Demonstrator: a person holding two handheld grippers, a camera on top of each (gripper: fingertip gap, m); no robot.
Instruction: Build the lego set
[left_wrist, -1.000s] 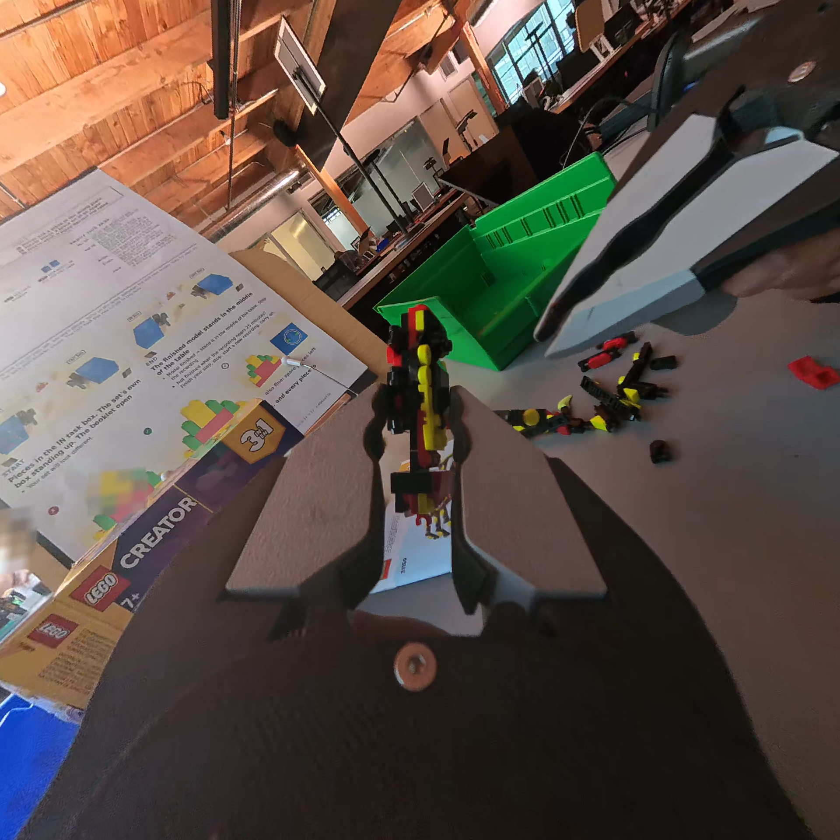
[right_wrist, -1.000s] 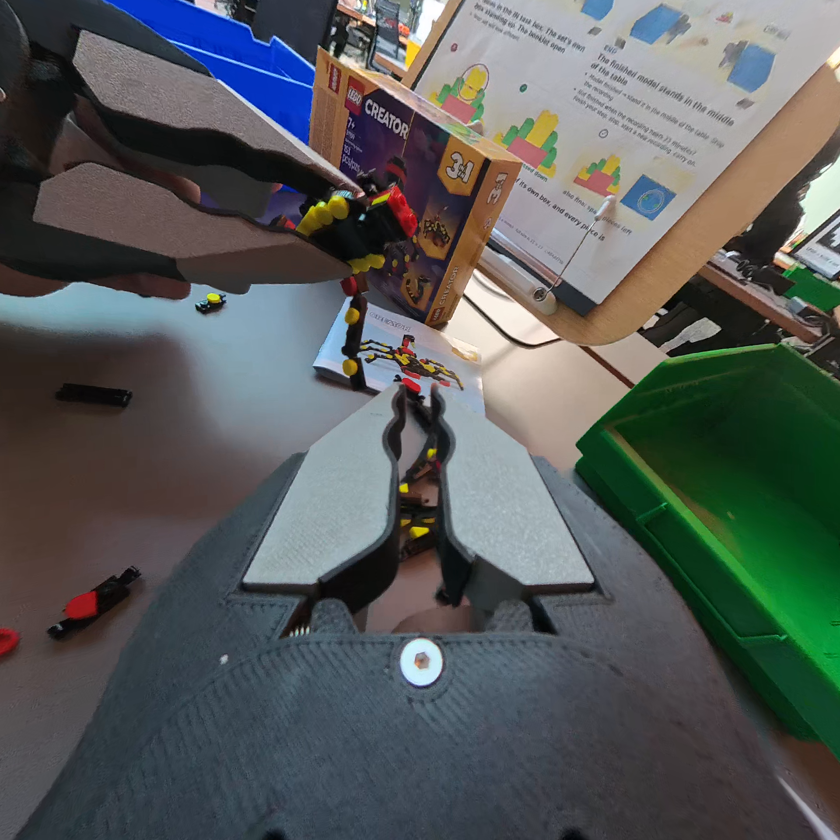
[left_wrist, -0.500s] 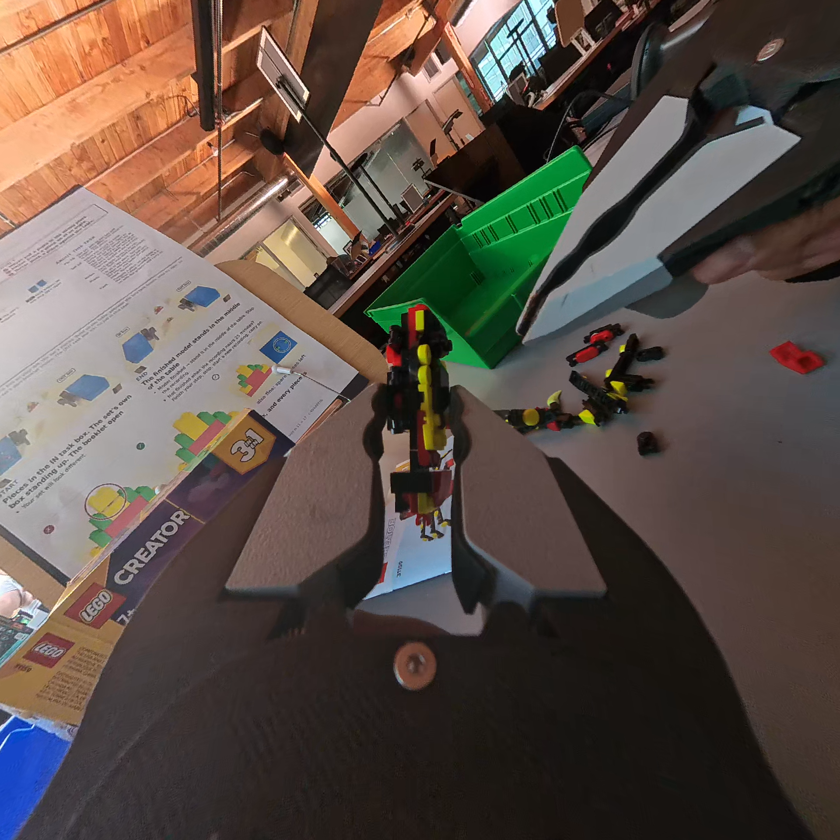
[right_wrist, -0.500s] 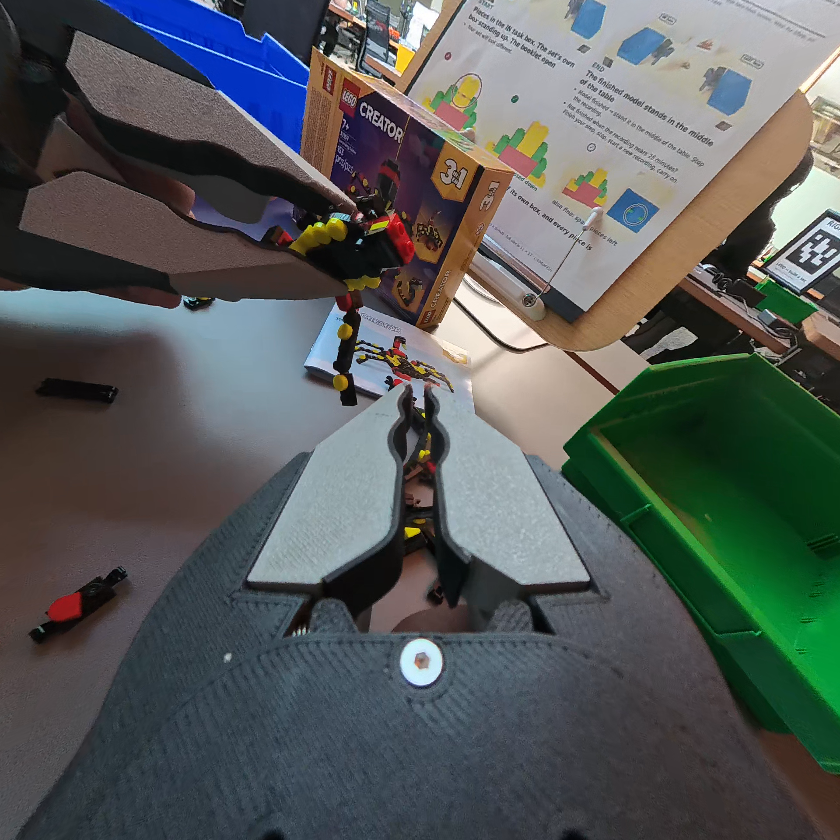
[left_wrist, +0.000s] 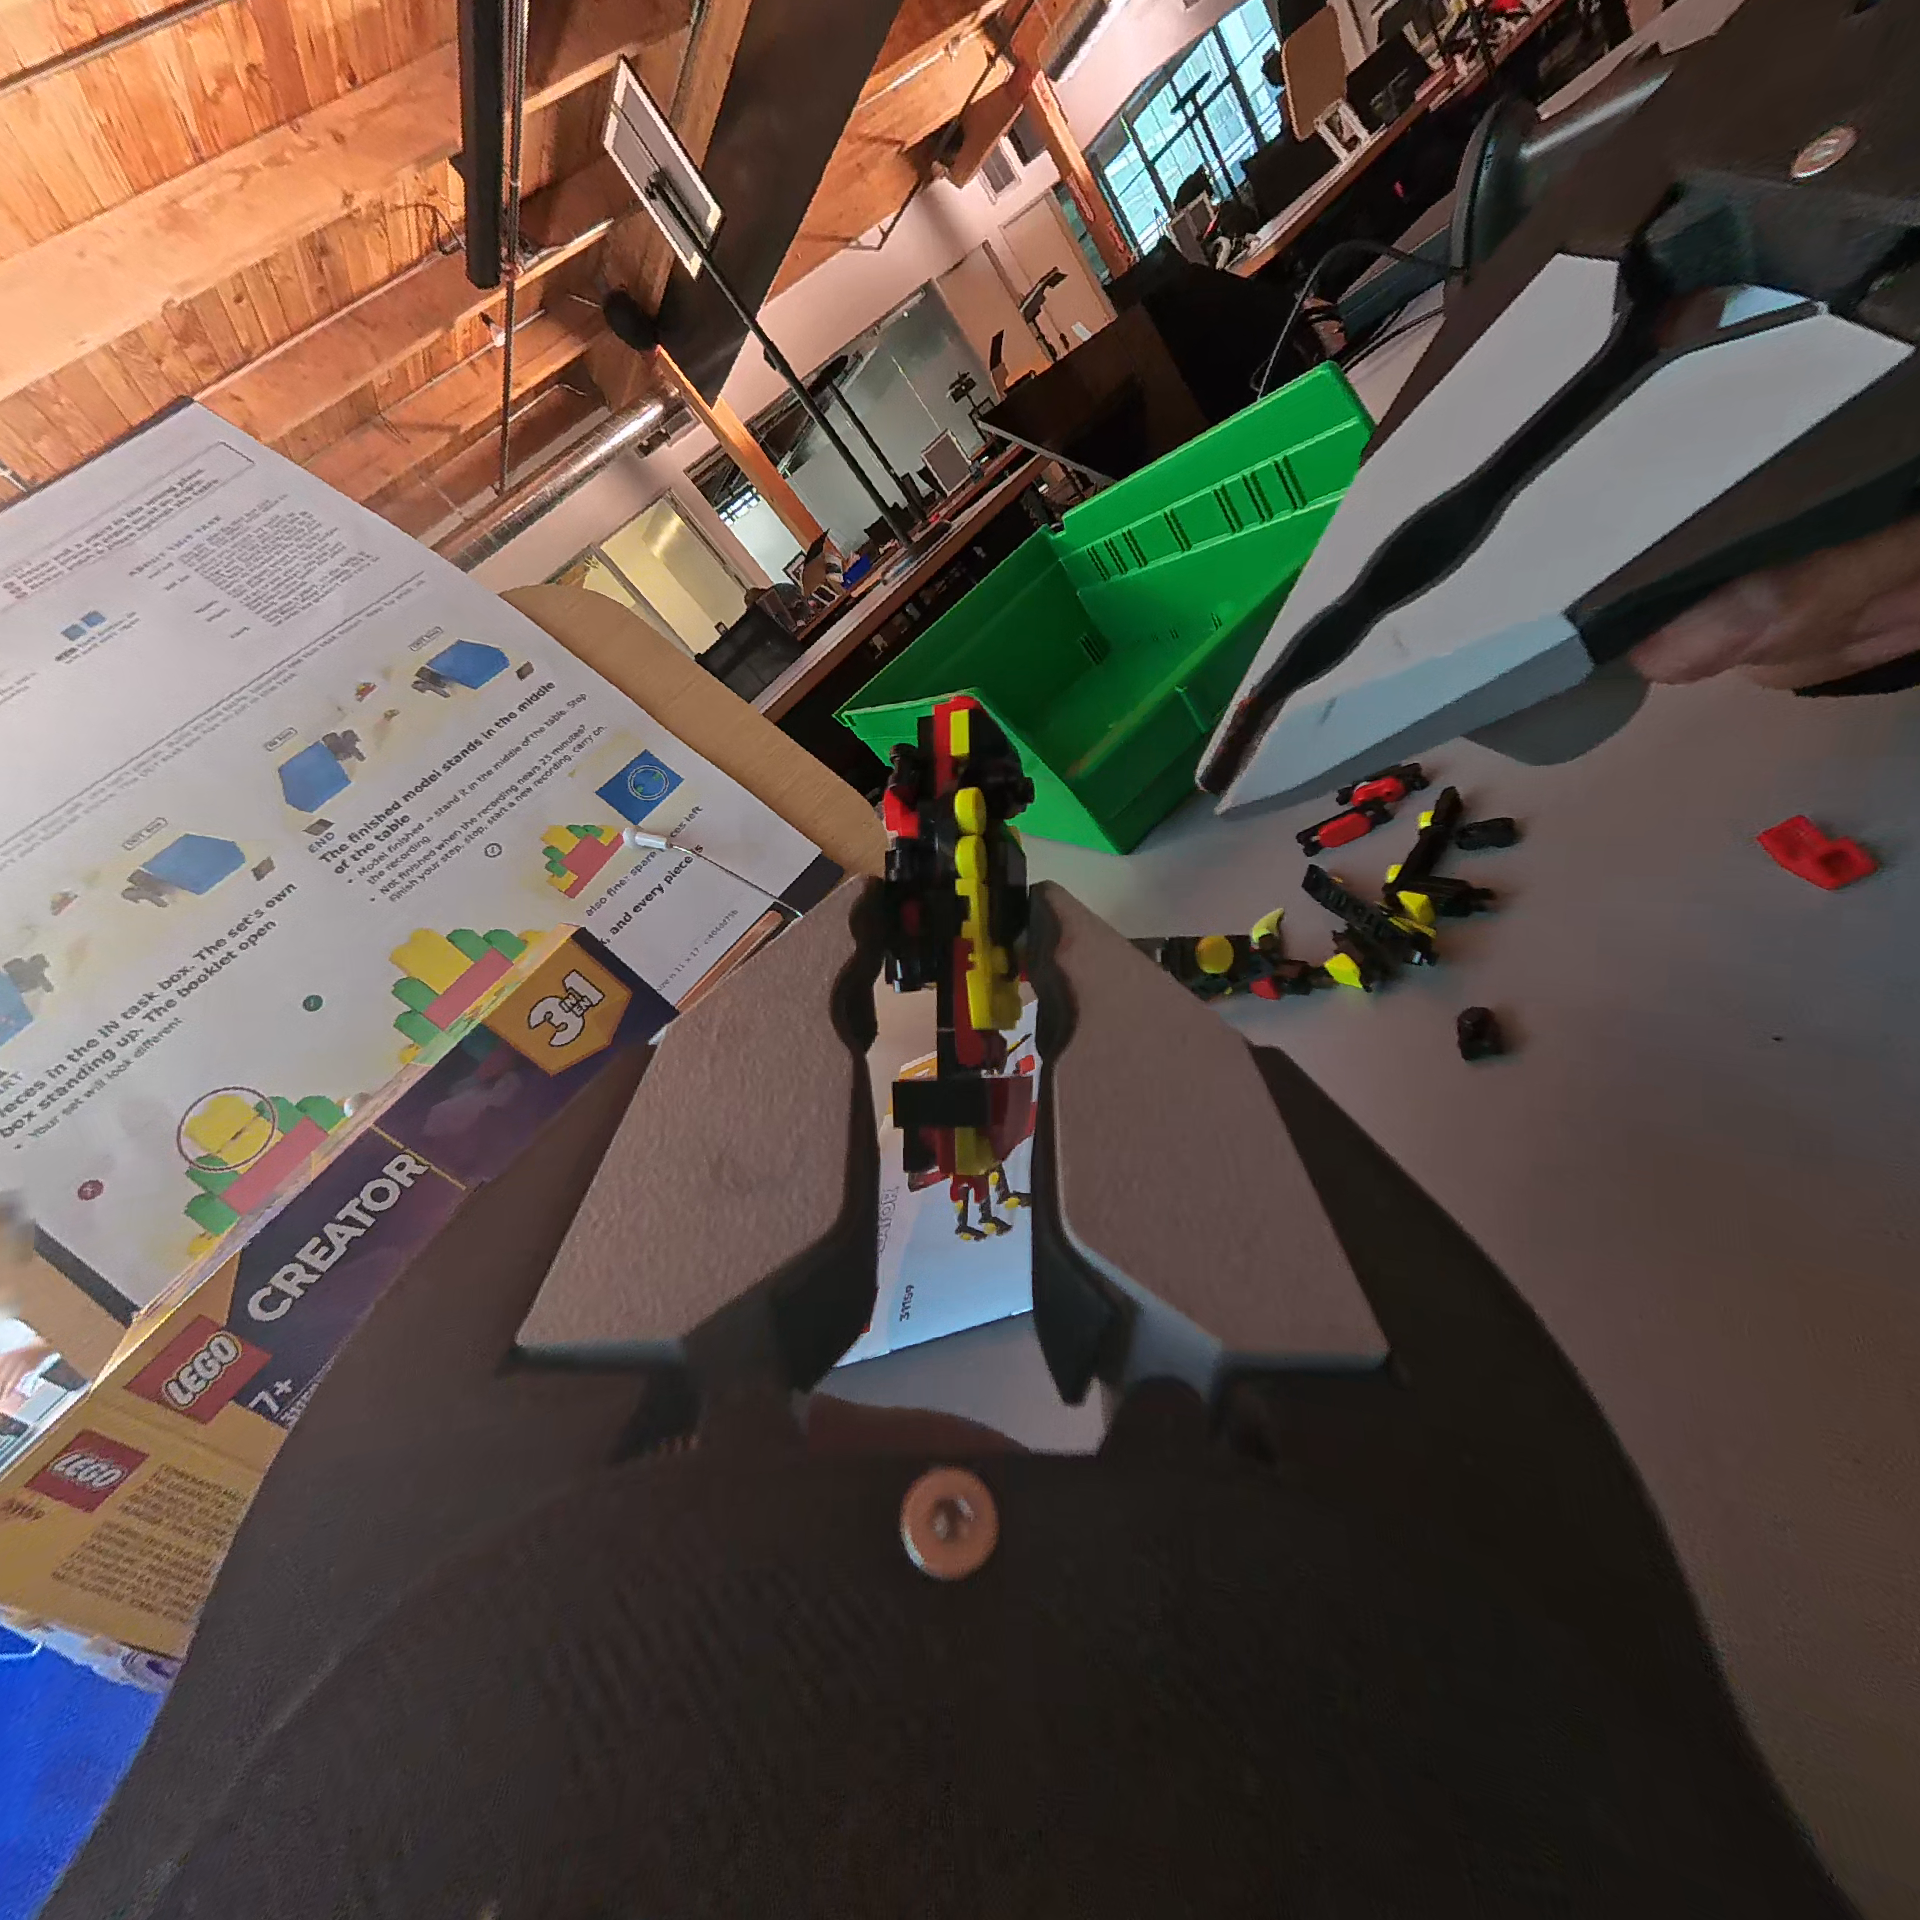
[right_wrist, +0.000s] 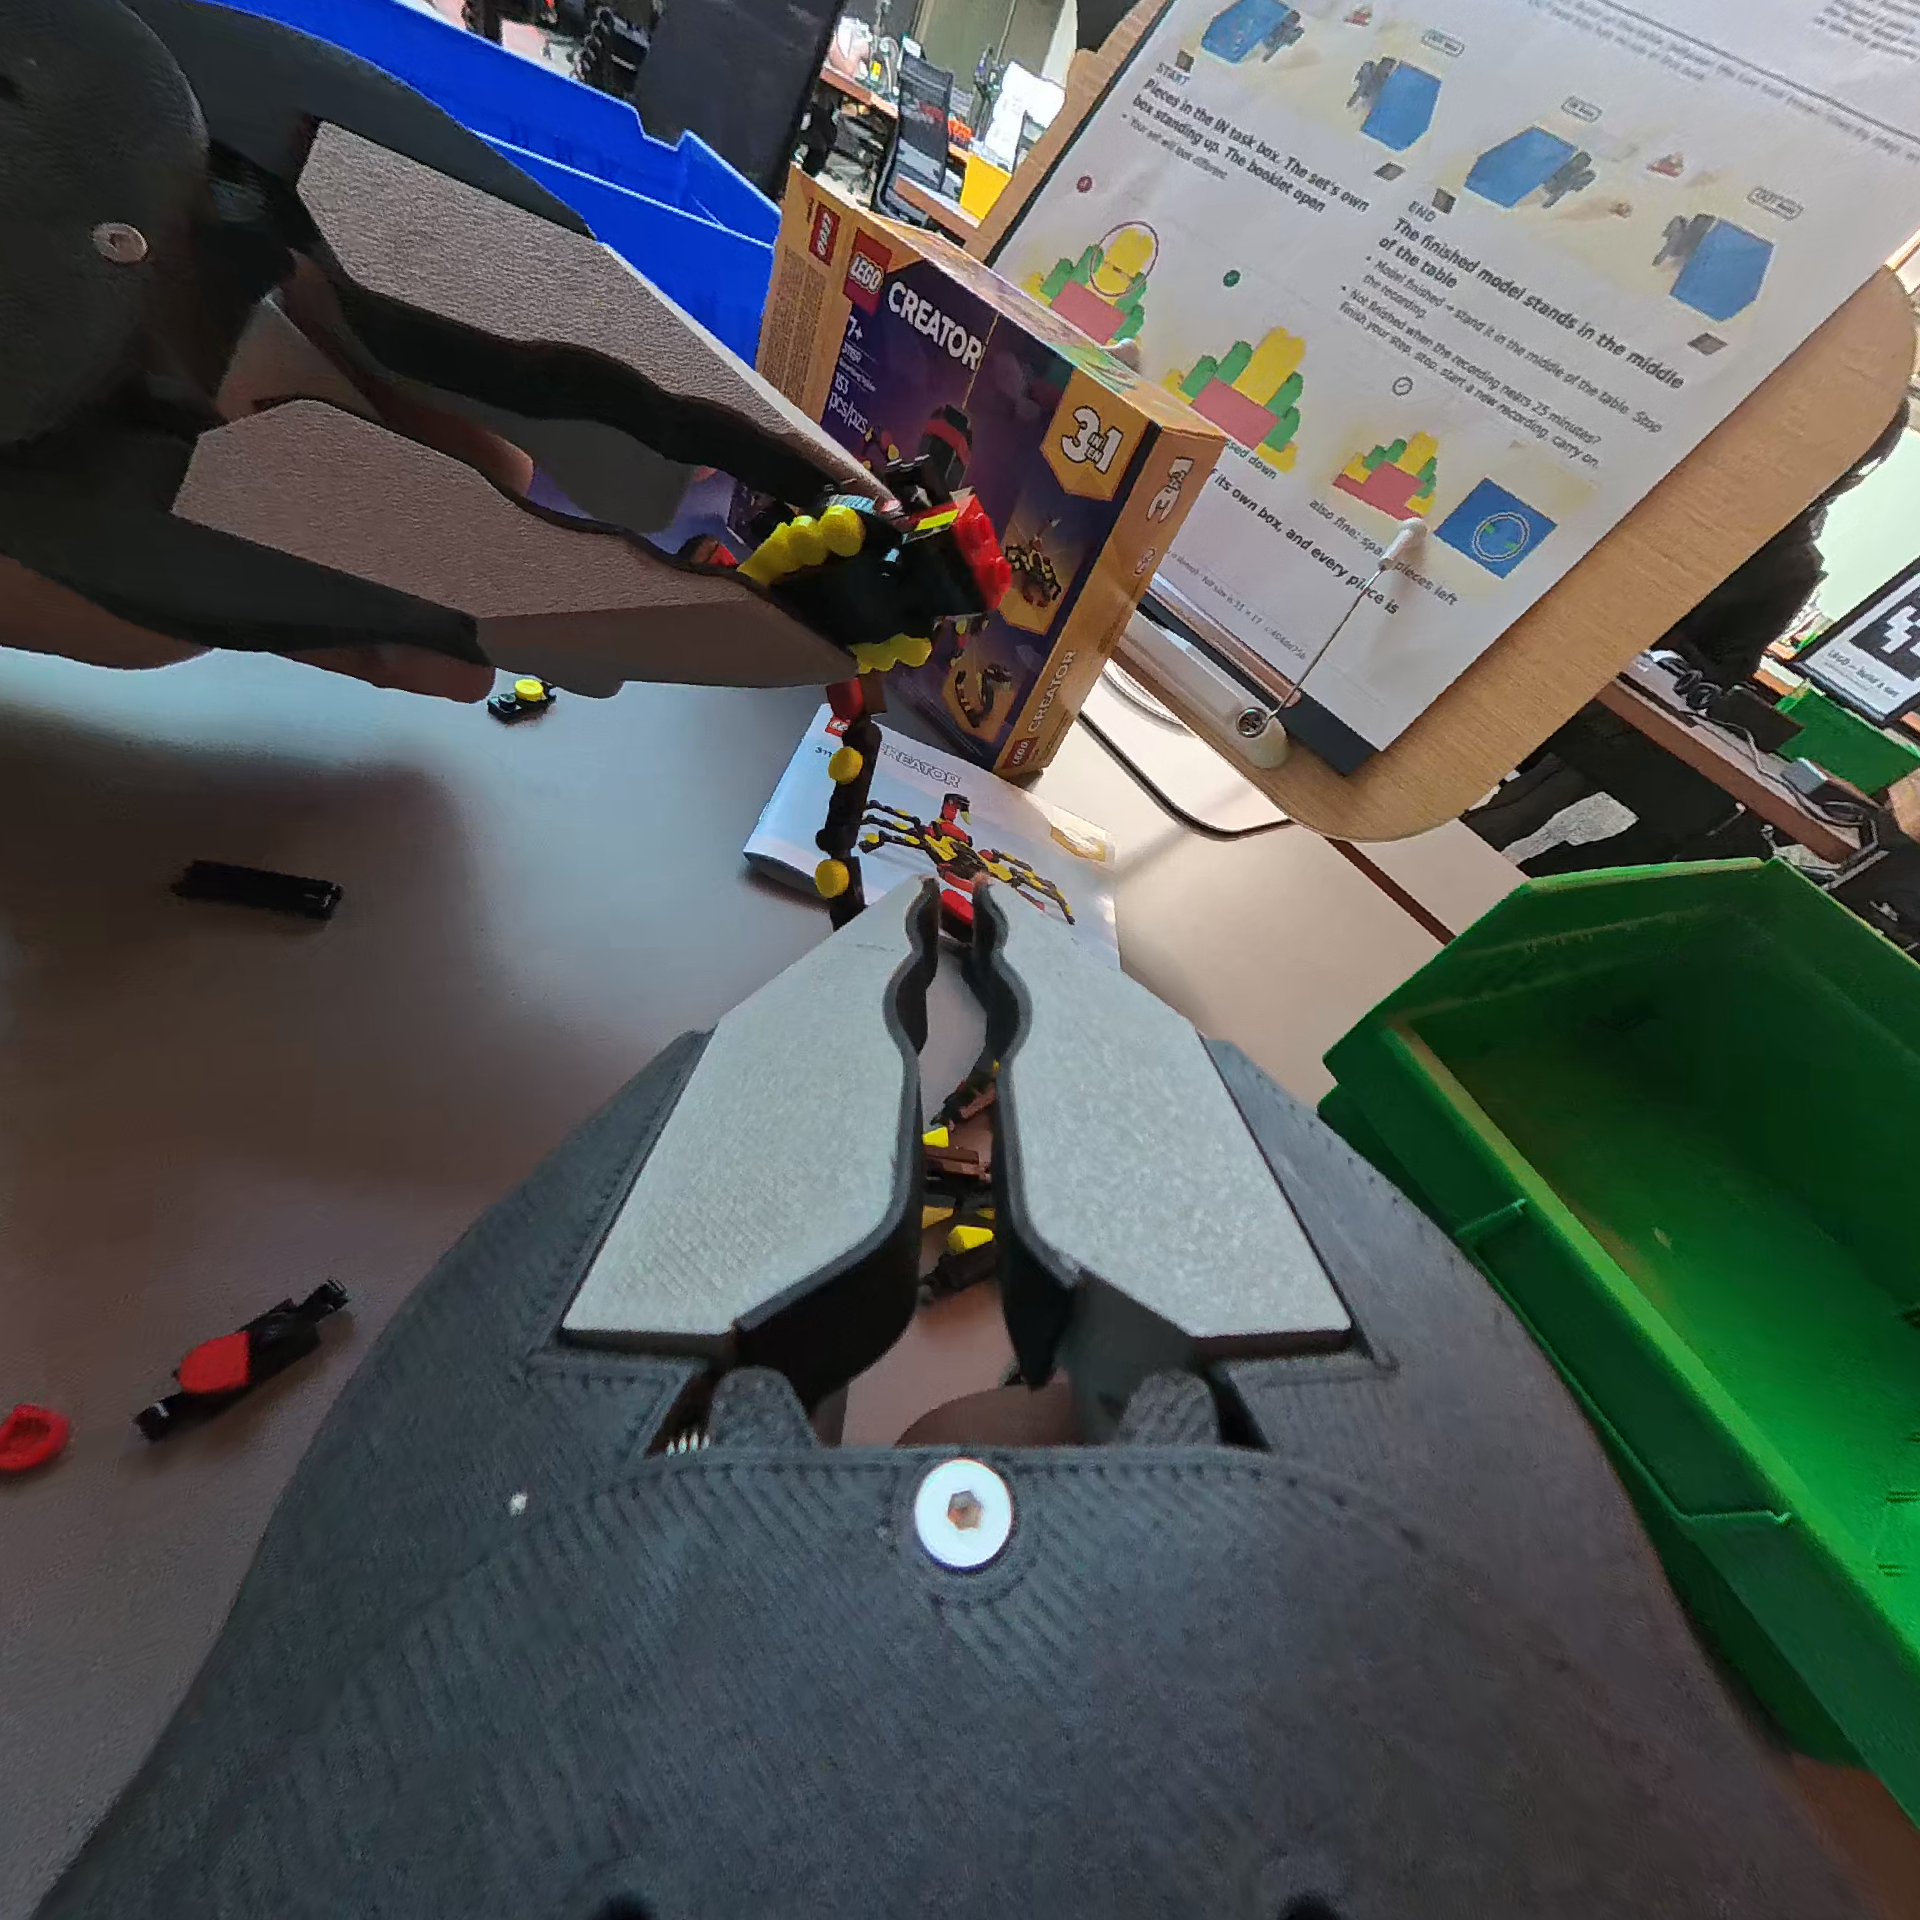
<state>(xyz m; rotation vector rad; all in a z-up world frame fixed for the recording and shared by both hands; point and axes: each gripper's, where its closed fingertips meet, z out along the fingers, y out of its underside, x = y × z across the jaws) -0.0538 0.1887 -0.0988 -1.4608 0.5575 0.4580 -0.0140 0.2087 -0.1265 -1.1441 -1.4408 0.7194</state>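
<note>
The left gripper (left_wrist: 951, 914) is clenched on a black, red and yellow brick model (left_wrist: 961, 883) lifted off the table (left_wrist: 1662, 1195), pads pressing its sides. It looks light and stiff but apt to snap at its joints; its thick body seems the safest hold. The right gripper (right_wrist: 951, 914) hovers with jaws narrowly parted on nothing, above loose bricks (left_wrist: 1361, 914).

Only the right wrist view shows a thin studded tail (right_wrist: 847, 810) dangling below the model, and the blue bins (right_wrist: 623, 197) at the far left. Only the left view shows the red piece (left_wrist: 1813, 852) lying apart.
</note>
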